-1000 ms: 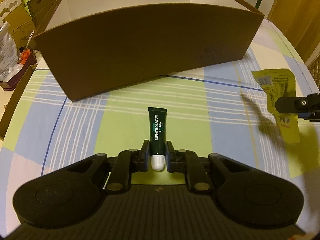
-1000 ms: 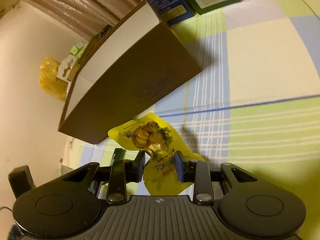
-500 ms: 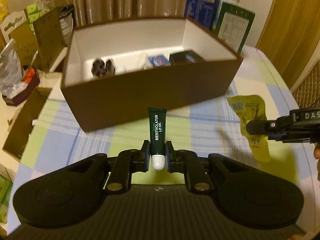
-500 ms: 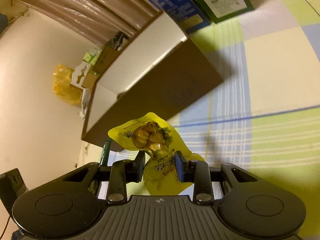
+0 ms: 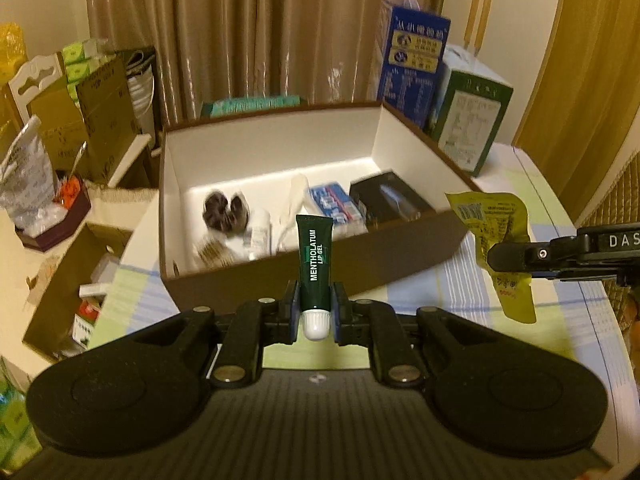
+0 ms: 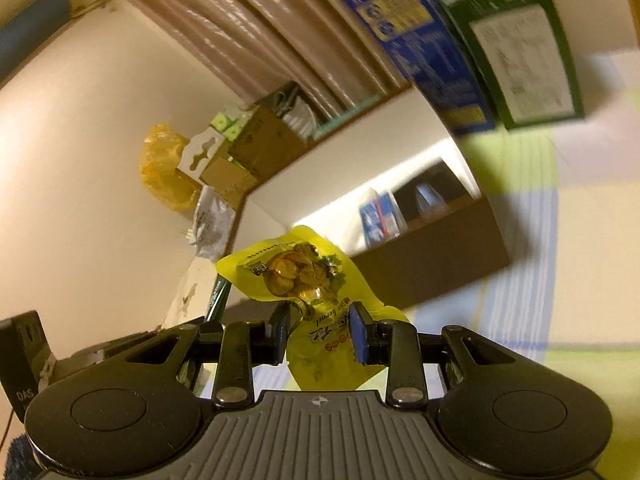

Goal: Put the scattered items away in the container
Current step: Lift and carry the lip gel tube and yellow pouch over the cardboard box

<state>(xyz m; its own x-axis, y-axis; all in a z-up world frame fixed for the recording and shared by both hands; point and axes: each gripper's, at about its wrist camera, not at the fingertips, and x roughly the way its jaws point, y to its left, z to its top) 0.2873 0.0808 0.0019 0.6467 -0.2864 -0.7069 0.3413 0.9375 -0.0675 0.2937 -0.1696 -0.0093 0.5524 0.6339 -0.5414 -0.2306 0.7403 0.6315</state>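
Motion blur smears the small items (image 5: 224, 216) inside the box (image 5: 400, 276).

Brown curtain (image 5: 256, 28) behind; blue carton (image 5: 412, 64), green carton (image 5: 472, 120) (upright) on checked tablecloth (image 5: 520, 292).

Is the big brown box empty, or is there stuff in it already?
Not empty. The brown box is open on top, and on its white floor lie a black box, a blue-and-white packet and a dark round thing, too blurred to name.

lip gel tube (image 5: 315, 265): green, airborne | snack pouch (image 6: 316, 304): yellow, airborne | box (image 5: 400, 256): open
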